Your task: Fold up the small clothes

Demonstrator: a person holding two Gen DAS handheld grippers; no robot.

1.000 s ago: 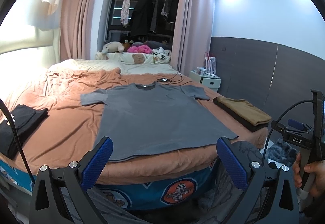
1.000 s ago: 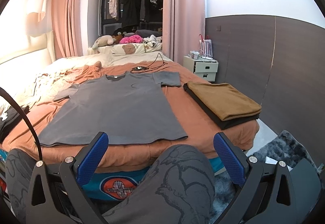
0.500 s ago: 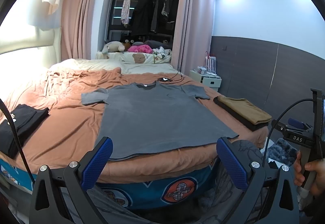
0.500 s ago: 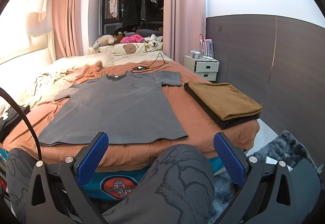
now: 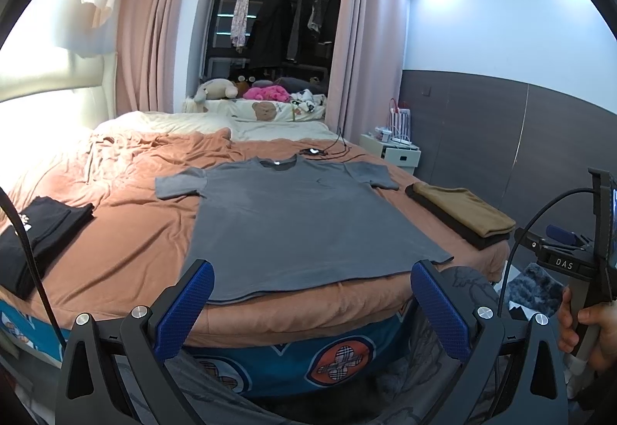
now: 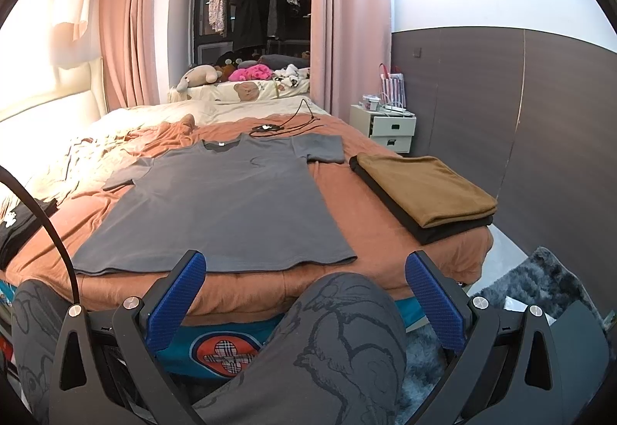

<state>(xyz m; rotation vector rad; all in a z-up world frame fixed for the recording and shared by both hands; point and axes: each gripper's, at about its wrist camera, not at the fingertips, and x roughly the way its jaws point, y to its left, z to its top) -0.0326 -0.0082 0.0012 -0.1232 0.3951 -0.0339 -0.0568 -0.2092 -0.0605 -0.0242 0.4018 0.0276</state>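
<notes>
So there's a grey t-shirt [image 5: 300, 220] laid out flat on the bed [image 5: 127, 244], front up, collar pointing away toward the pillows, hem right near the foot edge, sleeves spread out to both sides. Both grippers are hanging off the foot of the bed, not touching anything. The left gripper [image 5: 310, 303] has its blue-padded fingers spread wide with nothing between them, and same deal for the right gripper [image 6: 304, 290], wide apart and empty. The left view is the only one where you can see the person's hand [image 5: 586, 328] wrapped around the handle of the other gripper over at the right edge, plus a bigger chunk of the folded black clothes [image 5: 36, 232] sitting on the left side of the bed. The right view barely catches a corner of that black pile, but it gives you the person's knee [image 6: 339, 332] in printed grey pants right between the fingers, a shaggy grey rug [image 6: 540, 282] on the floor, and a much better look at the folded stack [image 6: 424, 190] on the right side of the bed, a brown piece on top of a black one. As for containers, there's only the white nightstand [image 6: 385, 130] by the wall, its drawers shut, some small clutter on top I can't make out.
</notes>
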